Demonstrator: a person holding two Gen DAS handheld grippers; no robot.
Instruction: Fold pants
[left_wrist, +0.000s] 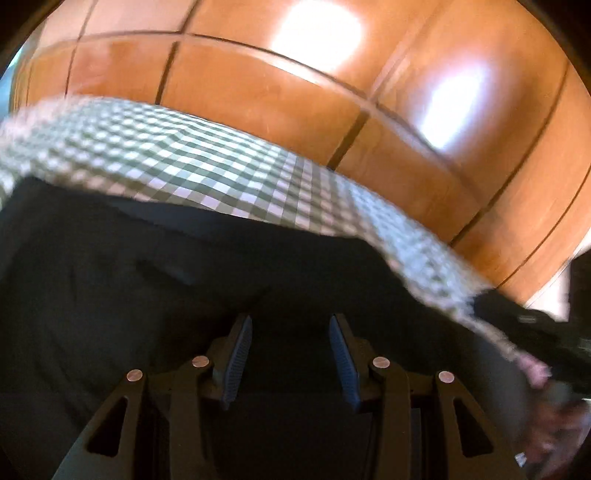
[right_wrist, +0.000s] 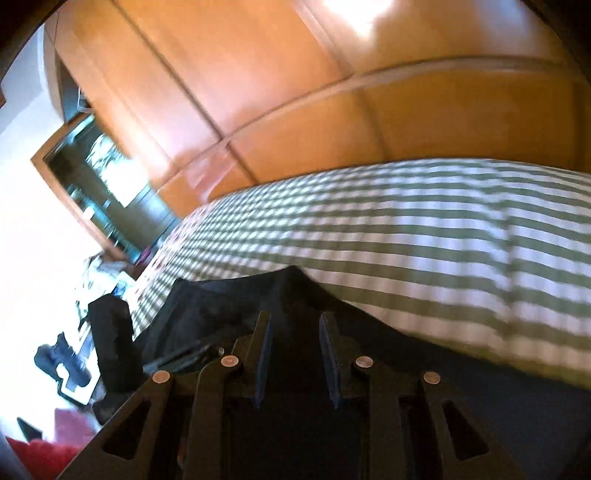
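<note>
My left gripper (left_wrist: 291, 325) stands wide over the dark pants (left_wrist: 184, 280), which lie on the green-checked bedspread (left_wrist: 207, 173). My right gripper (right_wrist: 295, 321) is parted too, over a raised peak of the pants (right_wrist: 291, 280). Bare bedspread (right_wrist: 424, 236) stretches ahead; wooden wardrobe doors (right_wrist: 295, 92) bound its far edge.
</note>
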